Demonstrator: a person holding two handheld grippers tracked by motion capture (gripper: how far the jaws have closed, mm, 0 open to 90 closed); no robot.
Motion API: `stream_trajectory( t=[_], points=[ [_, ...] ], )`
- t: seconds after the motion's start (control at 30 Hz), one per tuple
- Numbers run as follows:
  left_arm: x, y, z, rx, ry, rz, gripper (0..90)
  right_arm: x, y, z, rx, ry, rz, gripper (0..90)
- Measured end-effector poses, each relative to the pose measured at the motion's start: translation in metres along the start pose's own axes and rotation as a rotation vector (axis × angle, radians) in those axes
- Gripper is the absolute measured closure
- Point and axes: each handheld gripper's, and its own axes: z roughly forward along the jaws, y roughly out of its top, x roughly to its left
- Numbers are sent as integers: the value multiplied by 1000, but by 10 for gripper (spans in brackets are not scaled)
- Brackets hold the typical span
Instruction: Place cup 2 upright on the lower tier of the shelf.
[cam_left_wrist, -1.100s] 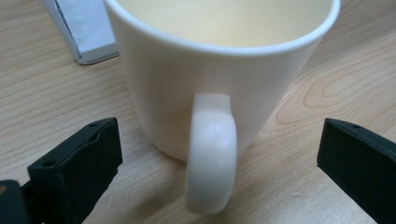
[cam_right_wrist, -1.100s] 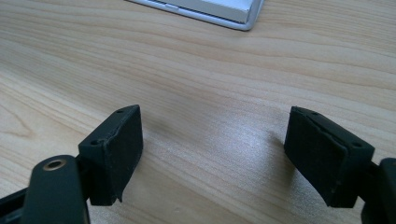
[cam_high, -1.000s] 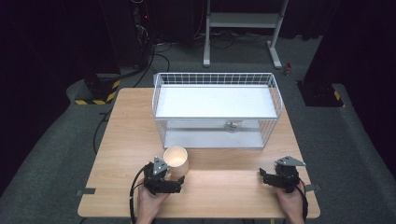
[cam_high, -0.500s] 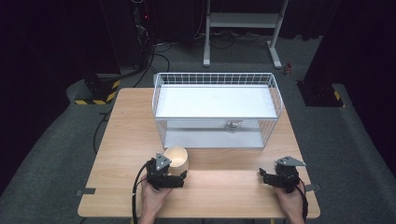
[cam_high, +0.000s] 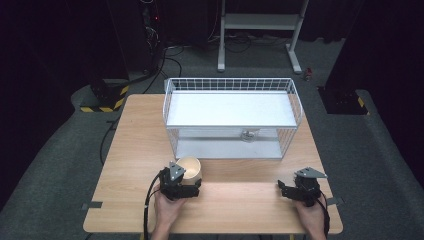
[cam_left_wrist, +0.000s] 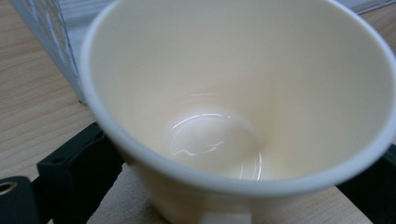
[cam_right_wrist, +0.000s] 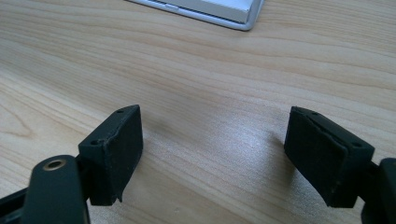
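1. One paper cup (cam_high: 190, 170) sits between the left gripper (cam_high: 187, 184)'s jaws at the table (cam_high: 135, 150)'s near left, upright and empty; the jaws seem to pinch its lower wall.
2. Placement looks undone: the wire rack (cam_high: 232, 117)'s shelves hold no cup.
3. The right gripper (cam_right_wrist: 212, 156) rests with jaws spread, holding nothing.
4. The rack's front edge stands near the cup; open tabletop lies rightward.

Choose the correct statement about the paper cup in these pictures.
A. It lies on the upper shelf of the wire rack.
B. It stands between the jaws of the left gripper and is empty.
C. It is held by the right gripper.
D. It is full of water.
B: the paper cup sits between the left gripper jaws, its dry bottom visible.
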Motion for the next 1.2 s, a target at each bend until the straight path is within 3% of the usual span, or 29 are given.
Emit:
stream_trajectory(
  t=[0.2,0.43,0.87,1.0,1.2],
  points=[
    [3,2,4,-17,9,-32,25,0,0,0,0,0,0,198],
    [2,1,3,-37,15,3,79,0,0,0,0,0,0,198],
    [-1,1,2,-44,23,33,83,0,0,0,-1,-1,1,199],
    [-2,5,0,-33,24,60,83,0,0,0,0,0,1,199],
    [-6,14,-7,-55,9,71,84,0,0,0,-1,-1,1,199]
  ],
)
